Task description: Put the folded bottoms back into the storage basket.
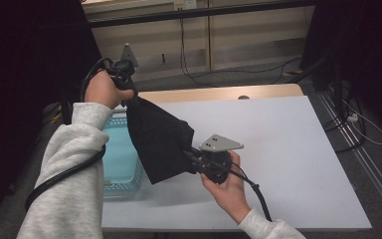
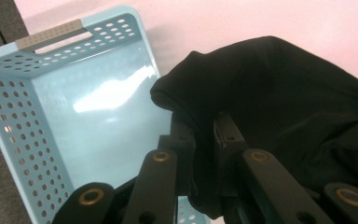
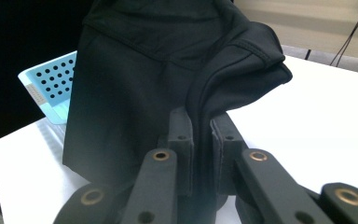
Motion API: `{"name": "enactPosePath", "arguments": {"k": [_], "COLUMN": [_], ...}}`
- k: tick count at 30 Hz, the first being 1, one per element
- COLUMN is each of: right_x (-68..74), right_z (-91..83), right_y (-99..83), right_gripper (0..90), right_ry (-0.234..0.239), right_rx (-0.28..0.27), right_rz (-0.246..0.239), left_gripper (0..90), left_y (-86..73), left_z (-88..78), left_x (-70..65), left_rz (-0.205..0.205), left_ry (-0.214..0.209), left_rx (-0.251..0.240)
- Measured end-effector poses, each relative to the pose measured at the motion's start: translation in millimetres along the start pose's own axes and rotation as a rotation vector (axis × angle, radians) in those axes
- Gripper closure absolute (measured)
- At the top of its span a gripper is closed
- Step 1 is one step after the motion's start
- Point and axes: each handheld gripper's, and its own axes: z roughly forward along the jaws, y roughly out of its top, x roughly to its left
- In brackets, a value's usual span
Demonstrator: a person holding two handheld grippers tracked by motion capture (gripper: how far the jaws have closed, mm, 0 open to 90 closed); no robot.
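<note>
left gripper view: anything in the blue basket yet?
No. The blue basket shows a bare, shiny floor, and the black cloth hangs beside and above it, pinched in the left gripper.

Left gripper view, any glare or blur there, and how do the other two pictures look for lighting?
Left gripper view: a white glare patch on the blue basket floor, jaws sharp. Right gripper view: black cloth lit evenly, seams readable. High view: dim, with dark corners.
</note>
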Motion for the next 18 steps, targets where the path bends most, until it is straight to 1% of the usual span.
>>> {"name": "enactPosePath", "arguments": {"k": [5,11,13,14,17,18], "right_x": [4.5,9.3,10.8,11.3,13.6,14.1], "right_z": [5.2,11.4,13.4,14.0,15.4,15.7], "right_y": [4.4,8.0,9.6,10.3,14.4,15.5], "right_gripper": [80.7,80.7,80.7,80.7,80.7,80.7], "right_ry": [0.016,0.029,0.031,0.033,0.038,0.041], "right_rx": [-0.006,-0.008,-0.008,-0.009,-0.017,-0.018], "right_rz": [-0.001,-0.009,-0.011,-0.011,-0.015,-0.017], "left_gripper": [81.1,81.2,81.1,81.1,81.1,81.1], "left_y": [-3.2,-6.2,-6.8,-7.2,-8.4,-9.2], "left_z": [-4.8,-8.9,-10.4,-11.4,-18.5,-21.5], "left_x": [8.0,17.0,19.6,20.6,24.6,26.2], "left_rz": [-0.019,-0.029,-0.031,-0.034,-0.036,-0.042], "left_ry": [-0.001,0.001,0.005,0.004,0.007,0.006], "left_rx": [-0.011,-0.012,-0.005,-0.01,-0.01,-0.018]}}
